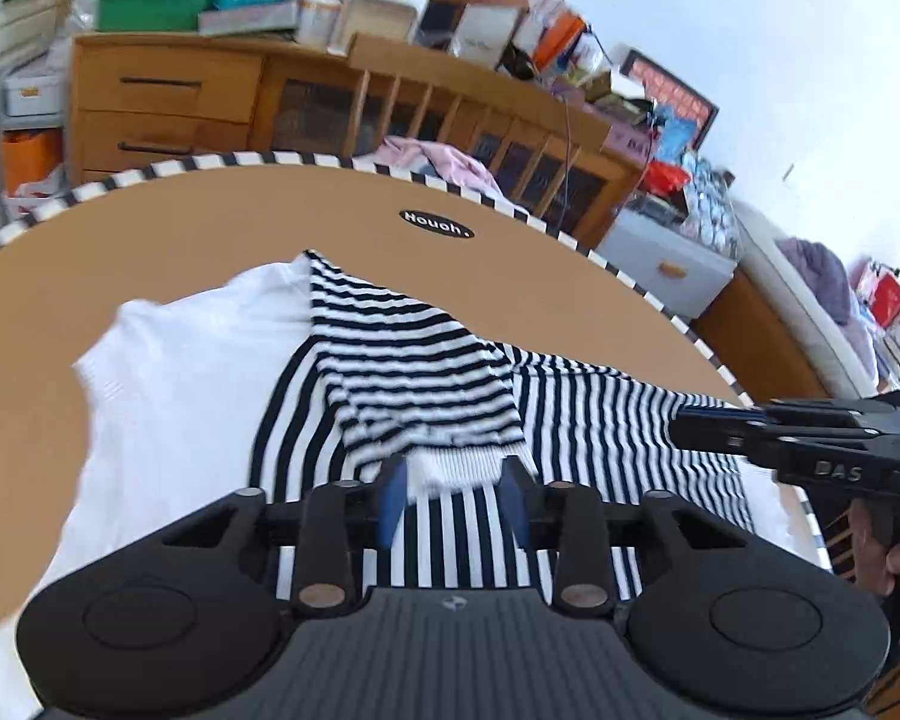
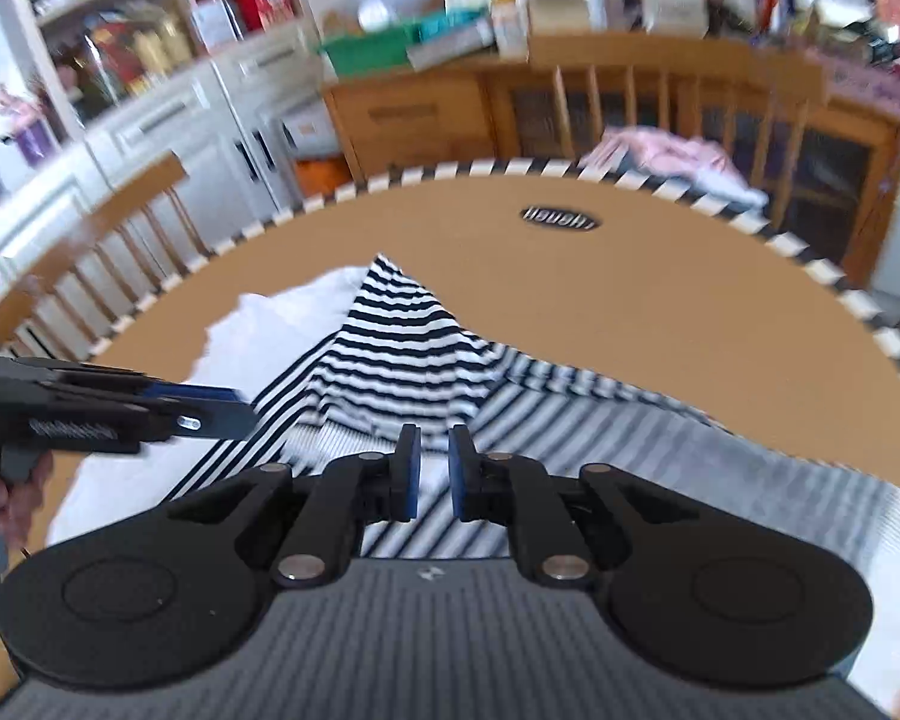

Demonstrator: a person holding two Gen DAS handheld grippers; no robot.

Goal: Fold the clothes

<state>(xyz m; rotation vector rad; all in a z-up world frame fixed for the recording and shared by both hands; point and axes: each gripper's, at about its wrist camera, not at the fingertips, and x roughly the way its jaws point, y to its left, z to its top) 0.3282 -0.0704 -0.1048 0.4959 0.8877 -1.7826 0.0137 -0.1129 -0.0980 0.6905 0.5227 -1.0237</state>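
At your twelve o'clock stands a wooden sideboard (image 1: 222, 102), its top heaped with boxes and a green tray (image 1: 150, 3). White cupboards (image 2: 168, 132) and a slatted chair (image 2: 90, 264) sit toward ten o'clock. Bright white wall (image 1: 750, 30) at two.

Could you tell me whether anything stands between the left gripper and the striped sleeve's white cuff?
Nothing visible does: the white cuff already lies between the left gripper's open fingers, on the striped garment.
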